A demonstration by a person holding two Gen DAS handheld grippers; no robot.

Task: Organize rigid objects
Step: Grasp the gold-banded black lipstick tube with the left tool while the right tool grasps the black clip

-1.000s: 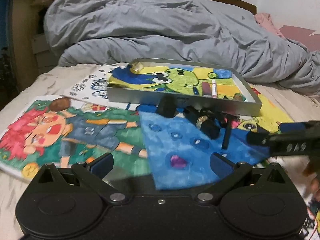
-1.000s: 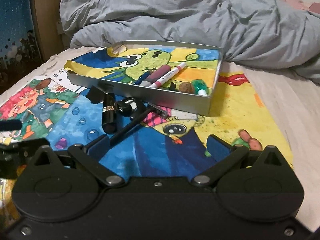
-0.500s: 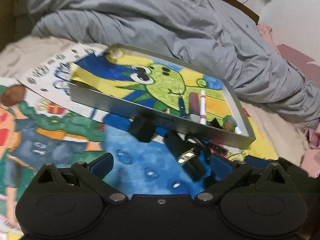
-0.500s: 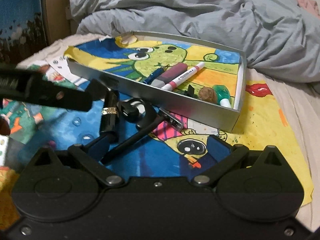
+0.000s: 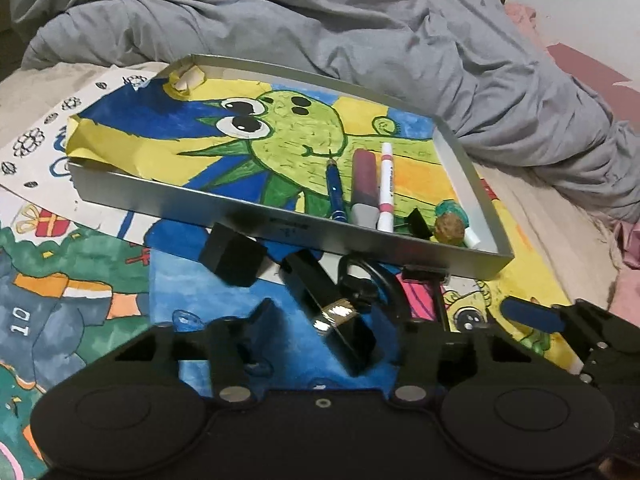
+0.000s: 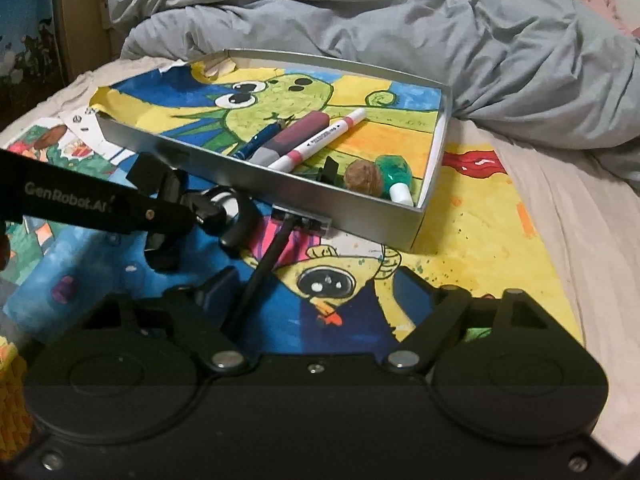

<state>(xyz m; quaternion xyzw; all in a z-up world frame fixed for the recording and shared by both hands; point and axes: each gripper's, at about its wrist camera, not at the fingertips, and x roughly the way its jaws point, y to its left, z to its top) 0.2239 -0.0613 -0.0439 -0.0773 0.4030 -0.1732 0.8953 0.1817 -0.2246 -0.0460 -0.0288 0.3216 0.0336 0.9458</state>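
A shallow silver tin point(image 5: 280, 226) on the bed holds a blue pen point(image 5: 335, 188), a mauve tube point(image 5: 364, 184), a white-and-pink marker point(image 5: 386, 184), a walnut point(image 5: 450, 230) and a green-capped item. In front of it lie a black cube point(image 5: 232, 256), a black lipstick with a gold band point(image 5: 312, 284), a black ring-shaped piece point(image 5: 360, 280) and a long black-handled tool point(image 6: 260, 272). My left gripper point(image 5: 332, 310) is closing with the lipstick between its fingers, and a gap shows at the left pad. My right gripper point(image 6: 316, 280) is closing too, the tool's handle just inside its left finger point(image 6: 222, 290).
Coloured children's drawings point(image 5: 80, 288) cover the bedsheet under everything. A rumpled grey duvet point(image 5: 360, 40) lies behind the tin. My left gripper's arm point(image 6: 100, 204) crosses the left of the right wrist view. Pink cloth point(image 5: 628, 240) lies at the far right.
My left gripper has moved right and forward until it straddles the lipstick, and its jaws have narrowed. My right gripper has edged closer to the tool and its jaws have narrowed too.
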